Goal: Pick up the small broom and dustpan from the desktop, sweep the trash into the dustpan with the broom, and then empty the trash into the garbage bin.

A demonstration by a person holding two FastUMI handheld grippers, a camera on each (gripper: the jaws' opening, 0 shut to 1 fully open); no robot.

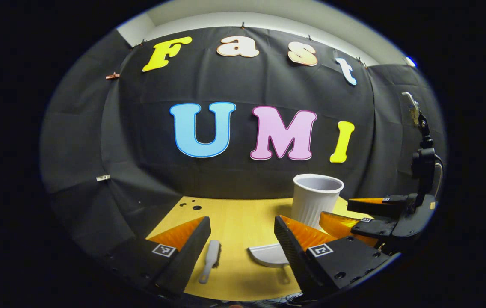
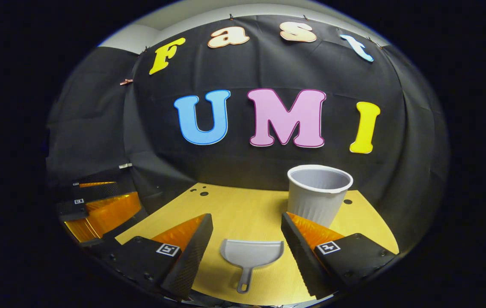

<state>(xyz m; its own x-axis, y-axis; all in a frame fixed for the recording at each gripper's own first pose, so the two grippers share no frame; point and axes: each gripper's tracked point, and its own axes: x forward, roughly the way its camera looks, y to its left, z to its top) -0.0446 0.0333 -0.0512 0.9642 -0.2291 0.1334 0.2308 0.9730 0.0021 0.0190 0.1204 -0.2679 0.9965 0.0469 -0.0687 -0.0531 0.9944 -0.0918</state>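
The yellow wooden surface (image 2: 243, 209) is carrying everything, and the garbage bin (image 2: 319, 194), a white ribbed cup-shaped tub, is standing upright toward the far right corner, close to the far edge. It is looking thin-walled and light, so a careless knock would likely be tipping it; the dumping is best done from above its open rim without leaning on it.

The dustpan (image 2: 251, 253) is lying flat near the near edge, its wide mouth facing the far edge and its slim handle pointing back toward the near edge. It is looking like stiff, light, smooth plastic, probably slippery, so the handle is the sensible place to pinch, squarely across its flat sides. The right tongs (image 2: 246, 244) are hanging wide open and empty, one finger on either side of the dustpan, above it and not touching.

The small broom (image 1: 211, 260) is lying just left of the dustpan (image 1: 268, 256), well apart from the bin, bristles toward the far edge and white handle toward the near edge. It is light and rigid along the handle, soft only at the bristles, so the grip belongs mid-handle. The left tongs (image 1: 242, 239) are also gaping wide and holding nothing, the left finger just beside the broom.

No trash is distinguishable on the surface
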